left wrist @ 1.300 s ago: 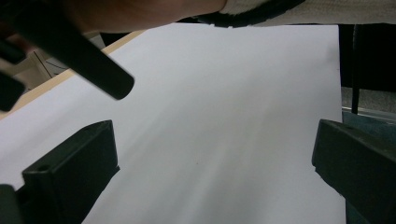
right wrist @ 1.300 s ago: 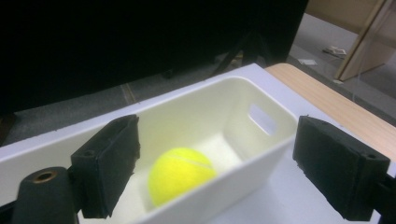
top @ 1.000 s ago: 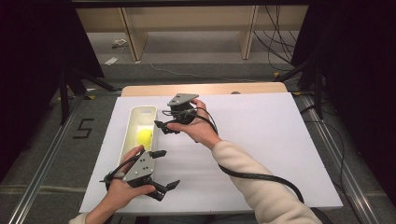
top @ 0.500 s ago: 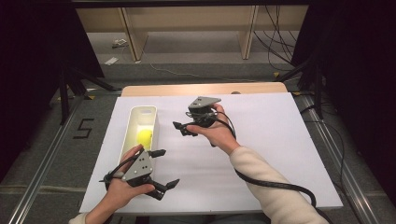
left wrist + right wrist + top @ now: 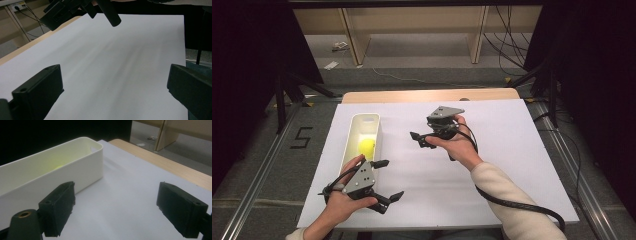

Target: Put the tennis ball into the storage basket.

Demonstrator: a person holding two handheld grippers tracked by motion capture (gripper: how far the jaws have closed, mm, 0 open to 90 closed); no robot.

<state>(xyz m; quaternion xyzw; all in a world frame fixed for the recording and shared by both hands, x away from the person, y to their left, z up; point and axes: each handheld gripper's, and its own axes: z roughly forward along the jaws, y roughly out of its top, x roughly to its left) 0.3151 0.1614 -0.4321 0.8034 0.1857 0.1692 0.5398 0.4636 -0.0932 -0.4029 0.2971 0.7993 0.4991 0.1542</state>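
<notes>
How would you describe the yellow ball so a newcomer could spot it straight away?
Start at the white sheet covering the table, then find the long white bin standing along its left side. The yellow ball lies inside that bin, about midway along; it is the one brightly coloured, round thing among white and black things.

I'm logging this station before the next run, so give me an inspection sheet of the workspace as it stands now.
Surface: white sheet over a wooden tabletop, bare around the things.
Job's things: long white plastic bin at the left, yellow ball inside it.
Clutter: nothing seen on the sheet.
Grippers: left gripper low by the near edge, jaws wide apart, empty; right gripper right of the bin, jaws apart, empty.
Cables: thick black cable trails from the right gripper along the sleeve.
Surroundings: grey floor, wooden frame legs, loose wires behind, a "5" mark at the left.
</notes>
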